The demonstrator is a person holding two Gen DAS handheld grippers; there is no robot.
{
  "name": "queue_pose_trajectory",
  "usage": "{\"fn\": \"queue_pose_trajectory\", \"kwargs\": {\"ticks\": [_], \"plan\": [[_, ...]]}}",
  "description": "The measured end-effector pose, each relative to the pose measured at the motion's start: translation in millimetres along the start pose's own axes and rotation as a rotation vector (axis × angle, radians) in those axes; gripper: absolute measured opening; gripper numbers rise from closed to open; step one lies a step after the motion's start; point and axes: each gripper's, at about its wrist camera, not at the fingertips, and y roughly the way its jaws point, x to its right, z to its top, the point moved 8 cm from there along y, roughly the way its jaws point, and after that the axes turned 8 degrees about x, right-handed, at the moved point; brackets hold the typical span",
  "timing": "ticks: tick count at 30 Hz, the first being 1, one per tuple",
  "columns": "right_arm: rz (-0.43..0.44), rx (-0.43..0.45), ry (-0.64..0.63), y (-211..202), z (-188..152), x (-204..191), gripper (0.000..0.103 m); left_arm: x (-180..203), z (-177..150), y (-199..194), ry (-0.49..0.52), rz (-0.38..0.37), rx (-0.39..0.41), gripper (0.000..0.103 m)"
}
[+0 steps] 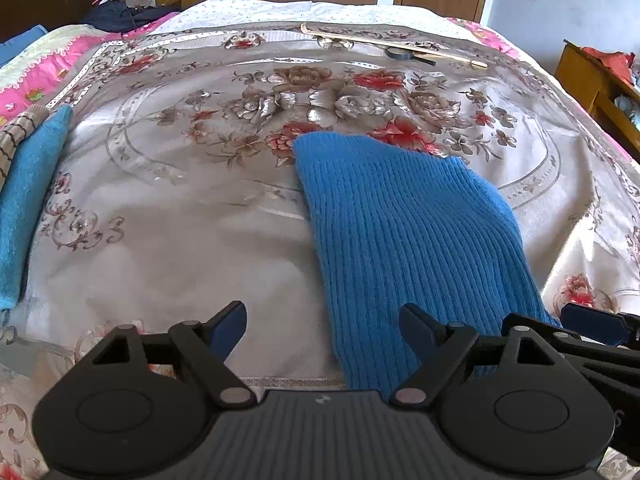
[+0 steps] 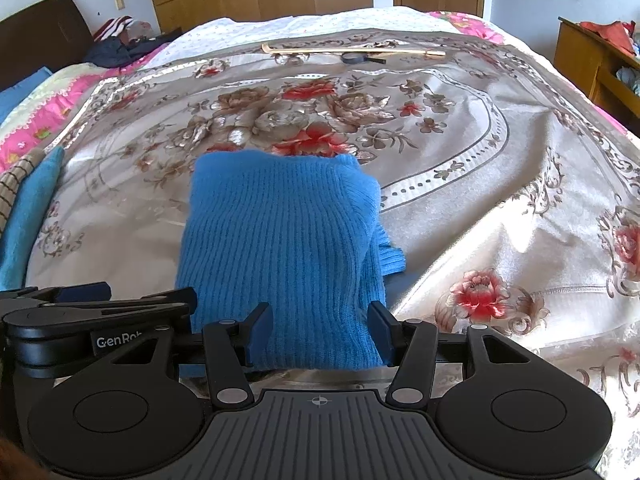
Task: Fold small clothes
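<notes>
A blue ribbed knit garment (image 1: 404, 232) lies folded on the floral bedspread (image 1: 168, 208), its near edge at the front of the bed. In the right wrist view the garment (image 2: 280, 240) shows a sleeve or cuff sticking out at its right side. My left gripper (image 1: 324, 320) is open, its right finger over the garment's near left edge, its left finger over bare bedspread. My right gripper (image 2: 320, 320) is open, its jaws straddling the garment's near edge. Neither gripper holds the cloth. The left gripper also shows in the right wrist view (image 2: 86, 292).
A blue towel (image 1: 24, 208) and a striped cloth (image 1: 20, 136) lie stacked at the bed's left edge. A long wooden stick (image 1: 392, 44) and a magnifier (image 1: 400, 53) lie at the far side. A wooden cabinet (image 1: 596, 88) stands on the right. Dark clothes (image 1: 120, 12) lie by the headboard.
</notes>
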Motion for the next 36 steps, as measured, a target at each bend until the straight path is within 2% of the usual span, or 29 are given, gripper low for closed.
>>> {"fn": "queue_pose_trajectory", "kwargs": {"ticks": [13,36], "plan": [[-0.002,0.004,0.028,0,-3,7,0.052,4,-1,-2,0.029,0.010,0.017,0.098],[-0.015,0.009,0.045,0,-5,14,0.052,9,-2,-6,0.062,0.012,0.044,0.097]]}}
